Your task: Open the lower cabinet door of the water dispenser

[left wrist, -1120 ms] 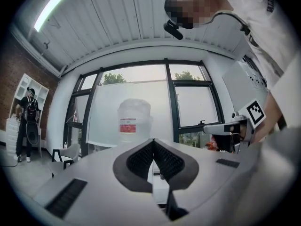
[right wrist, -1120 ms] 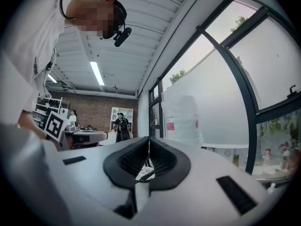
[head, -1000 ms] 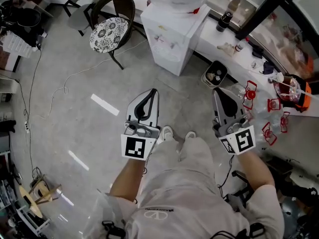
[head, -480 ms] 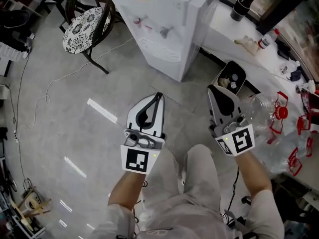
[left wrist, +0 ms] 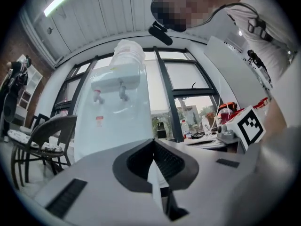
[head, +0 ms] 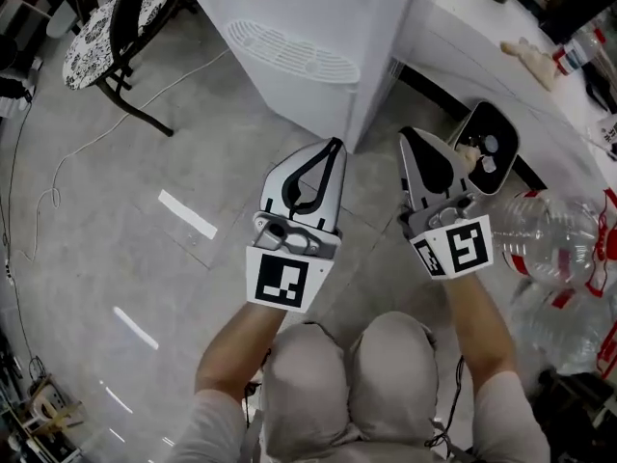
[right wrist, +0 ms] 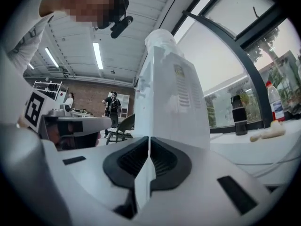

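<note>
Both my left gripper (head: 335, 146) and right gripper (head: 405, 135) have jaws pressed together, holding nothing. They lie side by side, pointing at the white water dispenser (head: 318, 27), which stands just beyond their tips. A chair (head: 106, 27) stands at far left.

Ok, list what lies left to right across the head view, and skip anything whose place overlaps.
chair → left tongs → right tongs → black bin → clear plastic bottle
</note>
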The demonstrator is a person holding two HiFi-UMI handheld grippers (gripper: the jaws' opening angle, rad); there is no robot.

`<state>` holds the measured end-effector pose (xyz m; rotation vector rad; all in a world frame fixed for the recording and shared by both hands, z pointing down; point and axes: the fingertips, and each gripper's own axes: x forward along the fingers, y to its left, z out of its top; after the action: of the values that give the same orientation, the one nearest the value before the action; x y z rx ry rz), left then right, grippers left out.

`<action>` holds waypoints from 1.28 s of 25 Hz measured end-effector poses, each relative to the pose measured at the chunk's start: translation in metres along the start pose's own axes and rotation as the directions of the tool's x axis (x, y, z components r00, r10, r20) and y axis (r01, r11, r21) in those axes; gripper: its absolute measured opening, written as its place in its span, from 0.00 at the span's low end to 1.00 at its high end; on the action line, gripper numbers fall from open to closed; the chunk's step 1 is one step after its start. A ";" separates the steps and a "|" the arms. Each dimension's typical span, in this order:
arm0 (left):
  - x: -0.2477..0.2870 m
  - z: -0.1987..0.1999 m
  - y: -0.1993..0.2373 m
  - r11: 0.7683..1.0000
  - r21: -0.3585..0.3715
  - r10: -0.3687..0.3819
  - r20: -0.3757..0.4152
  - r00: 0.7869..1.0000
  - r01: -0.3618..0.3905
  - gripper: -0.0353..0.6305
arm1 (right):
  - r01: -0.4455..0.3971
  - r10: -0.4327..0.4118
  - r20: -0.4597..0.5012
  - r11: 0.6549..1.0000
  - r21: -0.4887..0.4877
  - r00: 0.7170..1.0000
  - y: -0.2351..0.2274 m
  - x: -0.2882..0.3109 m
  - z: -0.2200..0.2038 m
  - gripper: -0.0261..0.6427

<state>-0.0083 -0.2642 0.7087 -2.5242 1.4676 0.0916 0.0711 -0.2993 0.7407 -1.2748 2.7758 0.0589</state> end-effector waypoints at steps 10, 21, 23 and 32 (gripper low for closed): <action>0.011 -0.051 0.000 1.000 -0.020 -0.023 0.007 1.000 0.023 0.06 | 0.008 -0.008 -0.024 1.000 0.024 1.000 -0.015 0.035 -0.080 0.10; -0.004 -0.056 -0.006 0.999 -0.007 -0.036 0.013 0.999 0.036 0.06 | -0.015 0.018 -0.083 0.999 0.039 0.996 -0.016 0.060 -0.119 0.30; -0.006 -0.055 -0.006 0.999 -0.002 -0.036 0.013 0.999 0.036 0.06 | -0.013 0.015 -0.080 0.999 0.035 0.997 -0.017 0.064 -0.119 0.31; -0.013 -0.061 -0.005 0.999 -0.010 -0.033 0.001 0.999 0.033 0.06 | 0.027 -0.026 -0.047 0.999 0.034 0.999 -0.017 0.070 -0.118 0.34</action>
<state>-0.0144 -0.2641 0.7710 -2.5552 1.4279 0.0953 0.0317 -0.3715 0.8513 -1.3213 2.7848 -0.0213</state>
